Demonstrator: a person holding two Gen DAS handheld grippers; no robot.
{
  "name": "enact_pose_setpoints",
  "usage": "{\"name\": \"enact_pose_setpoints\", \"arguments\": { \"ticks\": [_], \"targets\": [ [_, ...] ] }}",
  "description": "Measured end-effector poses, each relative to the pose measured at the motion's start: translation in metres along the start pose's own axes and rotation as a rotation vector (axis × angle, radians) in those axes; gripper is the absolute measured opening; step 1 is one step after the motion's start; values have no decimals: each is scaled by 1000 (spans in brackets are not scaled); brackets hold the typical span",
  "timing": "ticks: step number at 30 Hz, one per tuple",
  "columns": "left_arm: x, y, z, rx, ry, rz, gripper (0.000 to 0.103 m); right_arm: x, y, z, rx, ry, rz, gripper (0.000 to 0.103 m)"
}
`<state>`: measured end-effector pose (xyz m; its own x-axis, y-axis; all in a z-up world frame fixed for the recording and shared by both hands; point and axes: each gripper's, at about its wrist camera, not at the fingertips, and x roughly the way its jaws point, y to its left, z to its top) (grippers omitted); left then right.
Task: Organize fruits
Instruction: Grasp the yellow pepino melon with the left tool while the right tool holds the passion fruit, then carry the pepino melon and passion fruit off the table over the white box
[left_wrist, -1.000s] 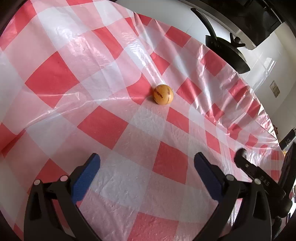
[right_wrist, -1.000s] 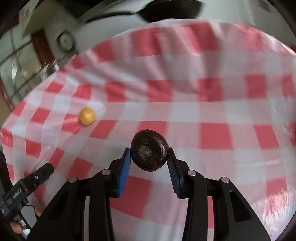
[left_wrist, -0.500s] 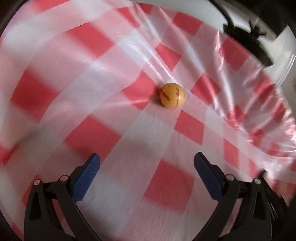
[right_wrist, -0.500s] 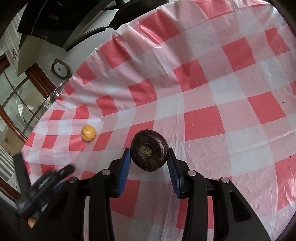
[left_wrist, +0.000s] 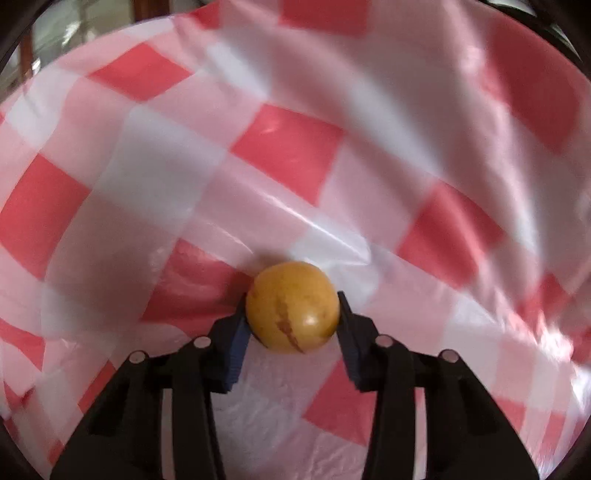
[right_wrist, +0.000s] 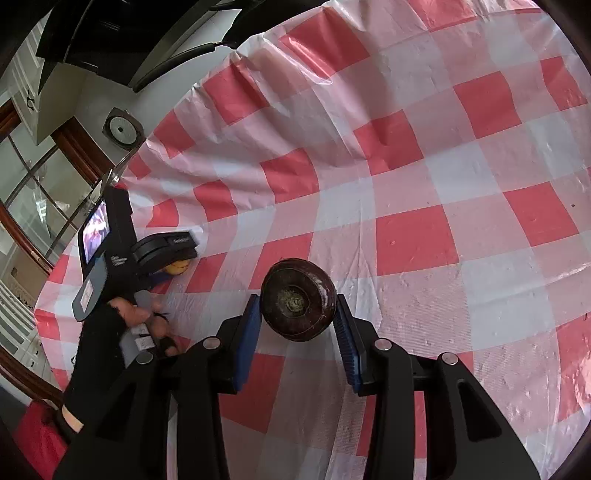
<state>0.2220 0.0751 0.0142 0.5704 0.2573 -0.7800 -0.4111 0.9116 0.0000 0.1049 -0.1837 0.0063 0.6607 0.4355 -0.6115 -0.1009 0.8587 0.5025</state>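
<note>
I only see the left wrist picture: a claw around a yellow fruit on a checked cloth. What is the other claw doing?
Observer: The right claw grips a dark round fruit.
Visitor: Who holds my claw?
Observer: A hand in a black sleeve holds the left claw; its jaws are closing on the yellow fruit.
Visitor: Anything else on it?
Observer: A small lit screen sits on its back.

free: tablecloth (right_wrist: 424, 192) right, far side | obstacle: left tool (right_wrist: 162, 254)
</note>
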Motion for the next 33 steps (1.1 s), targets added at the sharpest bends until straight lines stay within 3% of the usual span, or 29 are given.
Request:
{"name": "enact_pose_setpoints", "arguments": {
  "ticks": [3, 8, 12, 16, 20, 33],
  "targets": [
    [-29, 13, -23, 13, -25, -127, 44, 0, 0, 0, 0, 2, 0, 40],
    [-103, 70, -90, 16, -80, -341, 44, 0, 0, 1, -1, 3, -4, 40],
    [-141, 123, -143, -83, -121, -457, 44, 0, 0, 1, 1, 1, -3, 40],
    [-153, 159, -168, -178, -132, -467, 44, -1, 0, 1, 1, 2, -3, 40],
    [-145, 166, -164, -231, -139, -511, 44, -1, 0, 1, 0, 2, -1, 40],
    [-144, 174, -166, -241, -143, -567, 44, -2, -2, 1, 8, -4, -7, 40]
  ]
}}
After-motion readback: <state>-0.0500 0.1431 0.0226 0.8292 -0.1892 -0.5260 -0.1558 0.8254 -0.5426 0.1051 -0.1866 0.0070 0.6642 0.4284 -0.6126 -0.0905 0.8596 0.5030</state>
